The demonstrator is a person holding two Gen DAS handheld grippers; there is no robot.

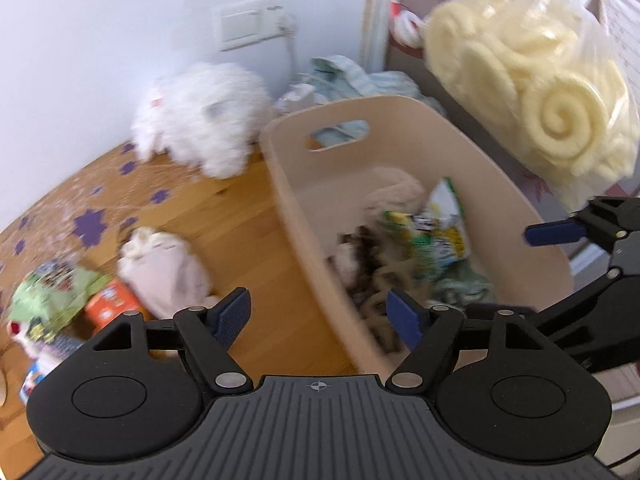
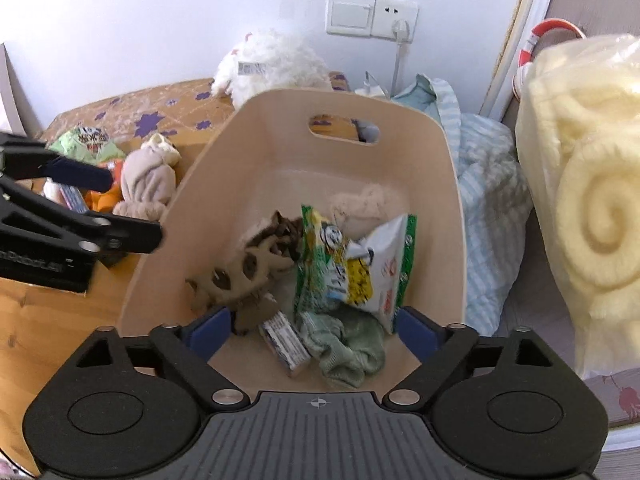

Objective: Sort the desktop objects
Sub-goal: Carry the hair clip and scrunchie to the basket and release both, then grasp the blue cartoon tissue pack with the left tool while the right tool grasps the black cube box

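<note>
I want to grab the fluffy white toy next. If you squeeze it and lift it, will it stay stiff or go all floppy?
The fluffy white plush toy would probably squash and sag, since it looks like soft, shaggy fur all over. It is likely light for its size. It probably won't roll, as it slumps on the wooden table by the wall.

- Wall switch and socket (image 2: 372, 16) with a plug in it.
- Bagged cream foam rolls (image 1: 536, 104), at right.
- Red-and-white ring (image 1: 412, 4) behind the bag.
- Pale blue cloth (image 2: 484, 184), crumpled by the wall.
</note>
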